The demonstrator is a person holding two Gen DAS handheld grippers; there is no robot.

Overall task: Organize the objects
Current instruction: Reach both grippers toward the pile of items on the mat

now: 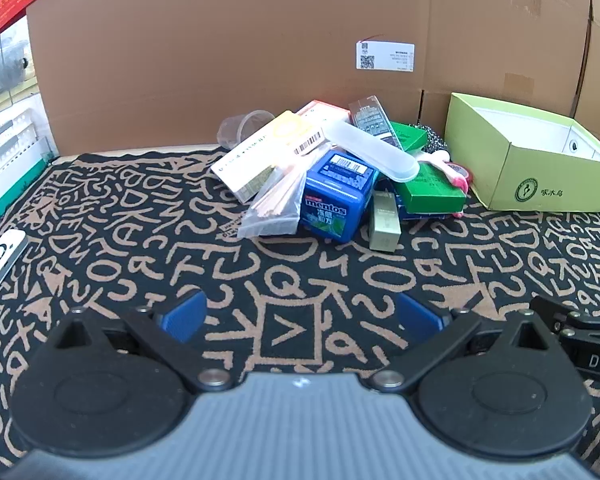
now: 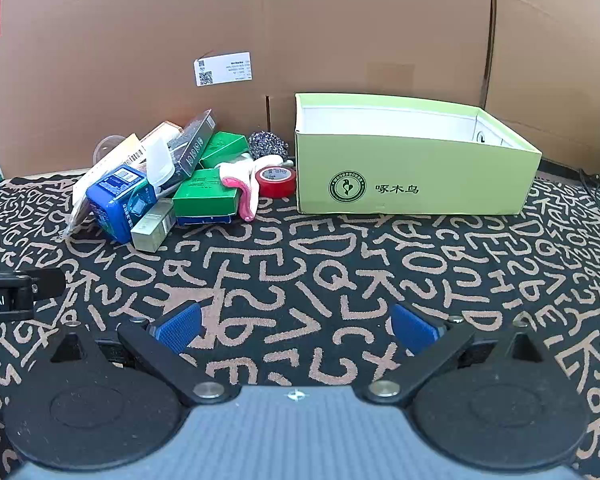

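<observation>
A black cloth (image 1: 111,216) patterned with tan letters covered the desk; a cardboard wall (image 1: 219,40) bearing a white label (image 1: 384,56) stood behind

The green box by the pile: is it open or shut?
Open. The green box has no lid on top, and its white inner walls show. Its floor is hidden, so whether it's empty I cannot tell.

Both tongs hung side by side, tilted downward. The left tongs (image 1: 300,314) gaped wide with nothing between them; the right tongs (image 2: 295,328) did likewise.
</observation>
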